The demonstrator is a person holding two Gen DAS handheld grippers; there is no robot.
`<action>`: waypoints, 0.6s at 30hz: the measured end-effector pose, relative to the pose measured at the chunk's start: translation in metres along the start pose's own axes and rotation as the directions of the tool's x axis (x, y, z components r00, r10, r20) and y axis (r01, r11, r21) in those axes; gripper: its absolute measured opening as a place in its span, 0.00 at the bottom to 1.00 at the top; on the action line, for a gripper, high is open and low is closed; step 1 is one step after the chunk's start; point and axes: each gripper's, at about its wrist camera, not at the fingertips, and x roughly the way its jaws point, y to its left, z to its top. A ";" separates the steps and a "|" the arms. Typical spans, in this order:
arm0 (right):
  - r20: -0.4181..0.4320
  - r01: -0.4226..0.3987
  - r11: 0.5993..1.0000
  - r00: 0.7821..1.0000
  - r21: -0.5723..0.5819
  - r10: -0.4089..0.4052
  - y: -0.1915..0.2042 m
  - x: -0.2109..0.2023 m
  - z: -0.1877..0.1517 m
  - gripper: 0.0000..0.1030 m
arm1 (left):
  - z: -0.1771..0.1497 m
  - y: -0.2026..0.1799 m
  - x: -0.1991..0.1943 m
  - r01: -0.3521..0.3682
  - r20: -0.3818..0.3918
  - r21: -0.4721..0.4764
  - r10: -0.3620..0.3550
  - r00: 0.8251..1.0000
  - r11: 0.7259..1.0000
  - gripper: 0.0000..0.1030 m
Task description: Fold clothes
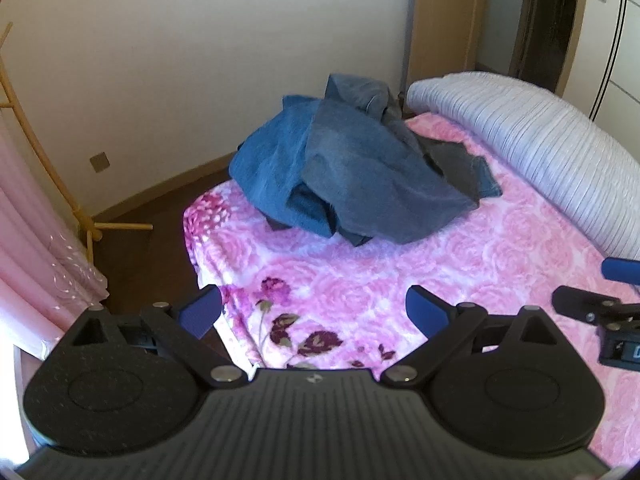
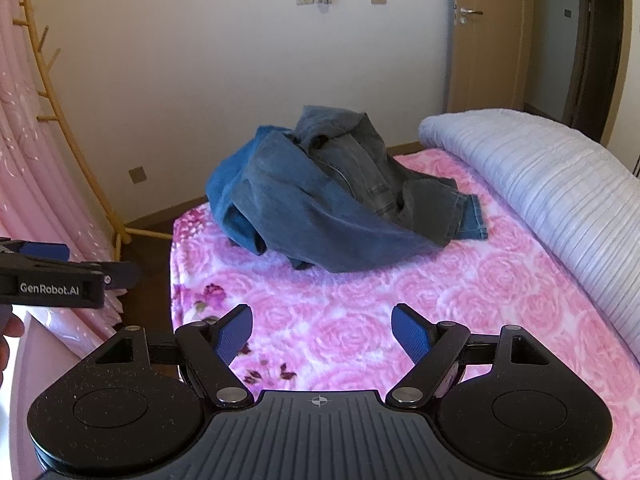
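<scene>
Hovering apart, left tool point(image 1: 314, 314) and right tool point(image 2: 322, 334), both released, facing heaped jeans point(image 1: 352, 168).

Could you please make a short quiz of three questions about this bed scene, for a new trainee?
1. True or false: the left tongs are shut on the denim pile.
2. Multiple choice: where does the denim pile lie? A) on the floor, B) on the pink floral blanket, C) on the coat rack.
3. Short answer: what lies along the right side of the bed, beside the pile?

Key
1. False. Both the left tongs and the right tongs are open, empty and short of the pile.
2. B.
3. A rolled pale ribbed quilt.
</scene>
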 end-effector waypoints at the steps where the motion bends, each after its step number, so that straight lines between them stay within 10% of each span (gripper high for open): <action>1: -0.007 0.003 1.000 1.000 -0.002 -0.004 -0.003 0.005 0.004 0.77 | 0.002 0.001 0.007 0.010 -0.008 0.015 -0.010 1.000 1.000 0.94; 10: -0.020 0.018 0.994 1.000 -0.104 -0.020 -0.007 0.086 0.065 0.77 | 0.048 0.023 0.089 0.114 0.053 0.143 -0.123 0.991 0.983 0.93; 18: -0.029 -0.030 0.989 0.999 -0.146 0.026 -0.012 0.195 0.168 0.77 | 0.119 0.028 0.200 0.303 0.034 0.296 -0.327 0.945 0.906 0.93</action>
